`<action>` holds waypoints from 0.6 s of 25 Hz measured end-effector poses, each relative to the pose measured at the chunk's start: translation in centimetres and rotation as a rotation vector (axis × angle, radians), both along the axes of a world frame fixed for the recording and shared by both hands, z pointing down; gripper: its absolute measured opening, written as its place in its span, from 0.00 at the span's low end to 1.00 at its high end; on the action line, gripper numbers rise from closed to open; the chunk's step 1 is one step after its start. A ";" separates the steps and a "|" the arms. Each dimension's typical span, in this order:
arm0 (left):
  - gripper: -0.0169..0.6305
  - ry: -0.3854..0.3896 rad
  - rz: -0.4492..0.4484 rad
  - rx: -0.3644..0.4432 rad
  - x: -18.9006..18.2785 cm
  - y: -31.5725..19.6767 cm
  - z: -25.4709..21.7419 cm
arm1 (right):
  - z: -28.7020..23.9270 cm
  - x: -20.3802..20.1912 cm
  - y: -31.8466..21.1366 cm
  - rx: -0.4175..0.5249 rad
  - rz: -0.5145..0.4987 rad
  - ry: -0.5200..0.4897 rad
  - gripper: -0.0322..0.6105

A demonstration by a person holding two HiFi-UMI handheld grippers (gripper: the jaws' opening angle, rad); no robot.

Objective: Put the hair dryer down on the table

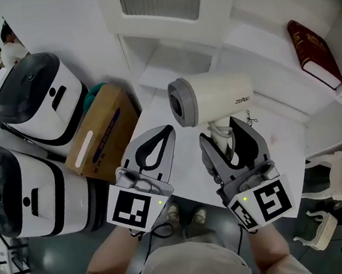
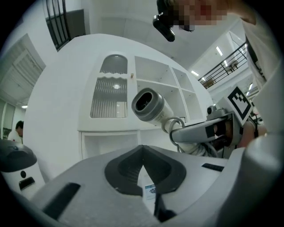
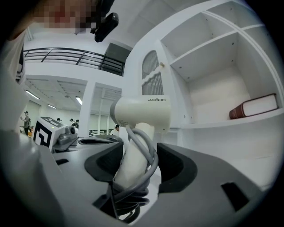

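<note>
1. One-handed hold on the hair dryer (image 1: 215,98): handle and wound cord (image 3: 144,155) clamped in the right tongs (image 1: 229,138), barrel up, apparently clear above the white tabletop (image 1: 282,152), not yet set down.
2. Left tongs (image 1: 154,142) clenched on nothing, parked just beside, likely to keep clear.

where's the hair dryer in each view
Head view: hair dryer at upper centre, its handle in the right gripper.
Left gripper view: just right of middle, grey end facing the camera.
Right gripper view: centre, handle between the jaws.
Shared landmark: the ribbed cabinet door.
</note>
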State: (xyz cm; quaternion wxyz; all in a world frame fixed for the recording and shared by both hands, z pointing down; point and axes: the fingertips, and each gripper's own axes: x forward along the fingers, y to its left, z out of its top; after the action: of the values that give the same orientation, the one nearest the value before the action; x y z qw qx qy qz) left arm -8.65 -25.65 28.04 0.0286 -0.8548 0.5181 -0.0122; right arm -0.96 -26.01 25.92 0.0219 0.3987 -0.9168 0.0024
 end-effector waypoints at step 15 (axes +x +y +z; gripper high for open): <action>0.05 -0.020 0.055 -0.226 -0.7 -6.2 14.4 | 13.4 -0.1 -5.8 -0.220 0.101 0.063 0.42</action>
State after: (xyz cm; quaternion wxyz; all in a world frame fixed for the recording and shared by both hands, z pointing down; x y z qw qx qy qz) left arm -9.31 -31.85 42.39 -0.0624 -0.8664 0.4893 -0.0780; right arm -1.10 -31.82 39.33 0.0943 0.4396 -0.8885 0.0917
